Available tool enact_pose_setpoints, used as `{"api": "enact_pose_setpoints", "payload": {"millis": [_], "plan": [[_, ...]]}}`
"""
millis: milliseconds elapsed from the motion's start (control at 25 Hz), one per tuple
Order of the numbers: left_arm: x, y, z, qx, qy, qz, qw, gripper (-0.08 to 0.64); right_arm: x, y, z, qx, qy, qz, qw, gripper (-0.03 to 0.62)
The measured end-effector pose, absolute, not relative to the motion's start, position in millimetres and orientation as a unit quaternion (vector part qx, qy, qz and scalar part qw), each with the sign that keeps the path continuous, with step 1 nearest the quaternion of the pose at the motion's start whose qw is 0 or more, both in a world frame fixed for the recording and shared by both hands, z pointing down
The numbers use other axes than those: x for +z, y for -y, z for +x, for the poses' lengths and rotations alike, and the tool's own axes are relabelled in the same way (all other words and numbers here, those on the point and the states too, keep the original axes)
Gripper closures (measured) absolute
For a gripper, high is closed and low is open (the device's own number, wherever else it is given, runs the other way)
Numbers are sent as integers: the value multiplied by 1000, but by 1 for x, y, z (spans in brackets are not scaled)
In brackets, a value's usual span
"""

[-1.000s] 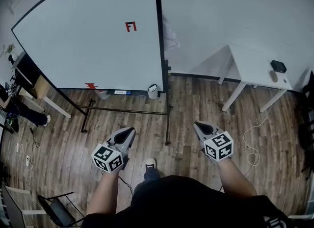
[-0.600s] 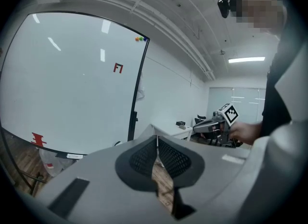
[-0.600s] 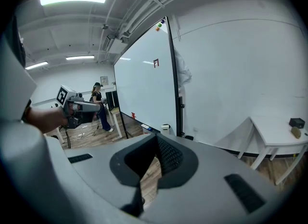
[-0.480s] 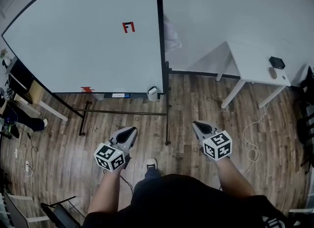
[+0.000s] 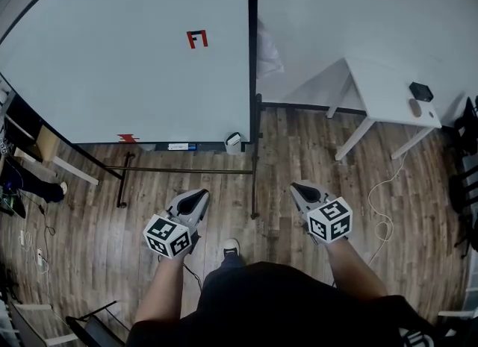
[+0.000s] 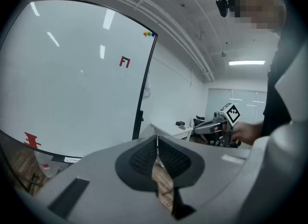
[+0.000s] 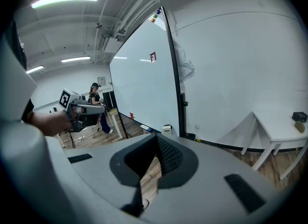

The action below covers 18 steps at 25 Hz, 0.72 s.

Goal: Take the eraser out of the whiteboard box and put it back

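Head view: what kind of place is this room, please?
Probably an office or a meeting room. A large whiteboard stands on a dark metal frame, a plain white table sits against the white wall, and the floor is wood plank.

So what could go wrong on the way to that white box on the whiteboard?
Maybe a trip: the stand's low bar lies across the floor between the shoe and the whiteboard. Also, the left gripper and right gripper are both shut and empty, so unless they open first they might just knock the small white box.
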State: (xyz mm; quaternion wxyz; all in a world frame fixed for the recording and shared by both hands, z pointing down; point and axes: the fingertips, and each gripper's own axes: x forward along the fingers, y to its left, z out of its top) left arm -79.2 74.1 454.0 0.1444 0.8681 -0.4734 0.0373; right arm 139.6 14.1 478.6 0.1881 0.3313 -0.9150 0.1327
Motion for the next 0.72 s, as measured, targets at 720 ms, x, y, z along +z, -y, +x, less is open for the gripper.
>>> {"api": "enact_pose_setpoints", "payload": {"millis": [720], "plan": [[462,-8,-129,25,448,879,158,538,486,30,88,142,897,364,206,598]]}}
